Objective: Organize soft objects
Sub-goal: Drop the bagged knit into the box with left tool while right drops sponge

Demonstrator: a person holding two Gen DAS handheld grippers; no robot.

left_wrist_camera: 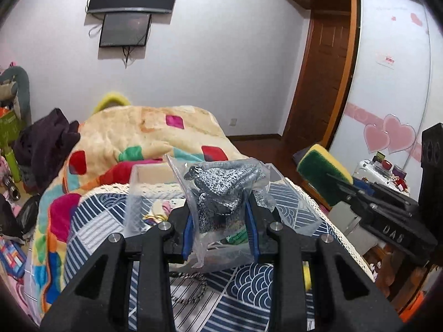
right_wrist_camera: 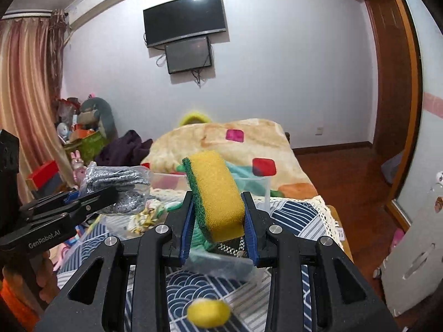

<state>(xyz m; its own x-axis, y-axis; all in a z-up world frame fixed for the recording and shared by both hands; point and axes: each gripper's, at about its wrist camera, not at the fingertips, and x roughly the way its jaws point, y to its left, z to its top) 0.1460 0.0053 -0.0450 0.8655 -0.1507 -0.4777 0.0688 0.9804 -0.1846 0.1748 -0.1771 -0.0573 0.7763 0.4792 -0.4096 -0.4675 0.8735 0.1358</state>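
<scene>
Over the blue-and-white patterned cloth [left_wrist_camera: 243, 282] with its lace edge, your left gripper [left_wrist_camera: 221, 229] is clamped on a clear bag of grey knit fabric [left_wrist_camera: 221, 188], held up in front of a clear plastic bin [left_wrist_camera: 144, 191]. Your right gripper [right_wrist_camera: 217, 227] squeezes a yellow-and-green sponge [right_wrist_camera: 216, 193] between its blue pads, beside the bag. A yellow ball [right_wrist_camera: 208, 312] lies on the cloth below. Behind, a colourful blanket [right_wrist_camera: 221, 144] covers the bed; two dark screens [right_wrist_camera: 184, 18] hang on the white wall, a striped curtain [right_wrist_camera: 25, 105] at left.
</scene>
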